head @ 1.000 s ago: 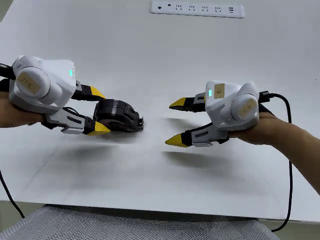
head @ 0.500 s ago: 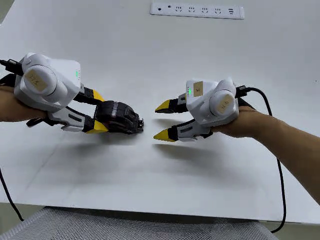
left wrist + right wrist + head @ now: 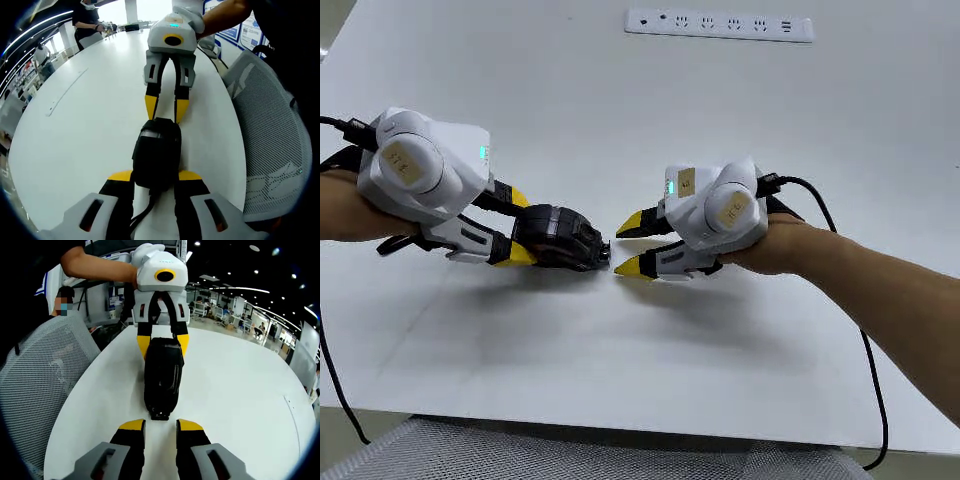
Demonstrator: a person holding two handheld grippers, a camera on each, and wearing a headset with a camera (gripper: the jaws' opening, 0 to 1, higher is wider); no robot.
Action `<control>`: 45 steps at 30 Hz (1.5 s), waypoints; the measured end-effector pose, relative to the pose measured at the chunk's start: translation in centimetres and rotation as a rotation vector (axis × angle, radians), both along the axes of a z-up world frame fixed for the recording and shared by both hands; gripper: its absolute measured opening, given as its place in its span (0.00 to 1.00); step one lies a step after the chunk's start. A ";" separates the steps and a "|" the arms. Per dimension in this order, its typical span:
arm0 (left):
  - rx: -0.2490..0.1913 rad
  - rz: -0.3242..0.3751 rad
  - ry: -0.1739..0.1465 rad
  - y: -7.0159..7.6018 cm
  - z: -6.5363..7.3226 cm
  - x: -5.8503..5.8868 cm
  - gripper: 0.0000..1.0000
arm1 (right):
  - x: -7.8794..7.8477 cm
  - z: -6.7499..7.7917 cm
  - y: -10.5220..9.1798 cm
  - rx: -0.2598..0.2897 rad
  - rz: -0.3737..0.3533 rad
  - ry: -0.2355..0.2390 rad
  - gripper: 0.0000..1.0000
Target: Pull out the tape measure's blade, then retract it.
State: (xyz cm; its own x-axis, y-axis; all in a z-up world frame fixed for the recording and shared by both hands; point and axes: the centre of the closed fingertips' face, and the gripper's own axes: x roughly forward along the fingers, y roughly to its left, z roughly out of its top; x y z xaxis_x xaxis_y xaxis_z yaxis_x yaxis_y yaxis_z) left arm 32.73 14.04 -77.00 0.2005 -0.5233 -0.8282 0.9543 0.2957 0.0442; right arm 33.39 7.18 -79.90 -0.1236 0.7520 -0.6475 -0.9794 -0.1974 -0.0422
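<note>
Right gripper (image 3: 619,250) has moved up to the tape measure (image 3: 560,237).

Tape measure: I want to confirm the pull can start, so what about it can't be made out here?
- Blade hook, head view: too small and dark at the front of the tape measure.
- Its sides, left gripper view: covered by jaws of the left gripper.
- Lock button: lost on the black case, every view.

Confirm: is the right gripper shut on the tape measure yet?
No, the right gripper holds its jaws apart, just short of the tape measure.
</note>
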 end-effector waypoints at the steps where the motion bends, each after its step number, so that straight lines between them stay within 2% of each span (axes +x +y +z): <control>1: -0.003 0.000 0.001 0.0 0.0 0.0 0.25 | 0.0 0.0 0.1 -0.001 -0.001 0.000 0.20; 8: -0.009 -0.006 -0.003 0.0 -0.1 0.0 0.25 | -0.1 -0.1 0.9 0.002 0.001 0.007 0.17; 16: -0.017 -0.009 0.001 0.0 -0.1 0.0 0.24 | -0.4 -0.4 1.2 -0.023 0.015 0.005 0.12; 27: -0.030 0.013 0.013 0.0 -0.2 0.1 0.24 | -0.4 -0.5 1.1 -0.026 -0.031 0.031 0.09; 39: -0.034 0.020 0.021 0.0 -0.2 0.1 0.24 | -0.3 -0.5 0.9 -0.033 0.001 -0.005 0.07; 45: -0.034 0.023 0.024 0.0 -0.2 0.0 0.24 | -0.3 -0.5 0.9 -0.037 0.005 -0.007 0.07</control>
